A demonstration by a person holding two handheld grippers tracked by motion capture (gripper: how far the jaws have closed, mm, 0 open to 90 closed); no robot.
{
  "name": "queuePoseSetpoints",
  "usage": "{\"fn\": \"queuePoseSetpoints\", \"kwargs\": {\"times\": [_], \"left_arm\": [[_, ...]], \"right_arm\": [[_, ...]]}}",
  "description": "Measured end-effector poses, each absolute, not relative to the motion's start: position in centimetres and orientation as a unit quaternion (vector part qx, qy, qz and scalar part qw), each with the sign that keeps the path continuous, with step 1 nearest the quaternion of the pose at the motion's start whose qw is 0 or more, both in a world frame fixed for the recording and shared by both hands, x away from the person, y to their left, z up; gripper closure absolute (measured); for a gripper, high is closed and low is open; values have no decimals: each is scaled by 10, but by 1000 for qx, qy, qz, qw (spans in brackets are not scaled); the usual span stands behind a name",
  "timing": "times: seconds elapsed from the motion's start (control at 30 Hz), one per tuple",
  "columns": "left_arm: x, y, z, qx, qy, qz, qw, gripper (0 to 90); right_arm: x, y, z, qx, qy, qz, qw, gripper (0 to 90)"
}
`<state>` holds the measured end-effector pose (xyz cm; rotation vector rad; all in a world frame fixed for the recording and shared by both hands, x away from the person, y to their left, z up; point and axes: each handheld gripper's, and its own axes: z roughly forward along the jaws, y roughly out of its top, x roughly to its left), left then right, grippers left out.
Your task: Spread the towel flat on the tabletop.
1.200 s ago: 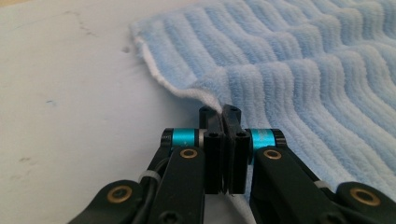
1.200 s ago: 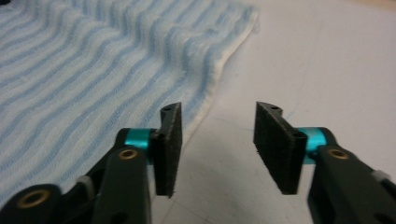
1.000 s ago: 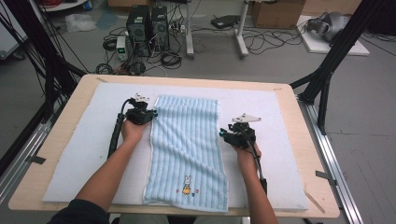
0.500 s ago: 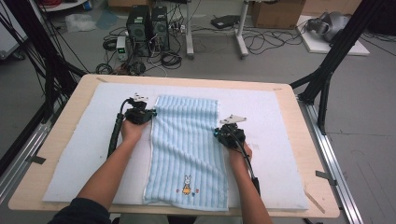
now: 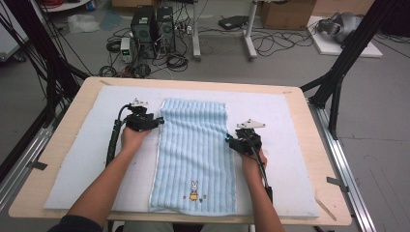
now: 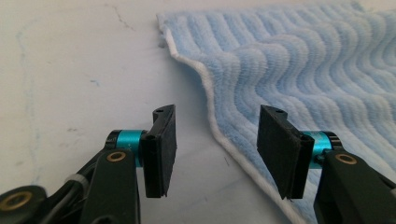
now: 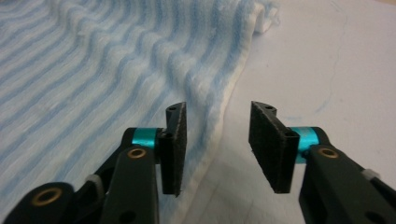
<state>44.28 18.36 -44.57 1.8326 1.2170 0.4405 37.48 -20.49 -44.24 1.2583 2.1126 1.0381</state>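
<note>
Two grippers flank a light blue striped towel (image 5: 194, 154) lying flat on the white mat (image 5: 77, 159). Left gripper (image 6: 215, 149), jaws just opened, straddles the towel's white-hemmed left edge without pinching it; right gripper (image 7: 215, 144), likewise just opened, brackets the right hem. Bare mat spreads wide outside both edges

A light-blue ribbed towel (image 5: 194, 154) with a small embroidered rabbit lies flat, lengthwise on the table.
</note>
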Motion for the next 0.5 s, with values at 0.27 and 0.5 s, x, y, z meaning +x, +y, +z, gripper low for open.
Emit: {"fn": "queuePoseSetpoints", "kwargs": {"times": [0.27,0.5], "left_arm": [[394,194,-439,738,462,158,466,483],[356,191,-437,747,439,134,481,496]], "right_arm": [[344,-212,-435,452,770,393,222,505],[316,-210,-440,442,779,393,210,496]]}}
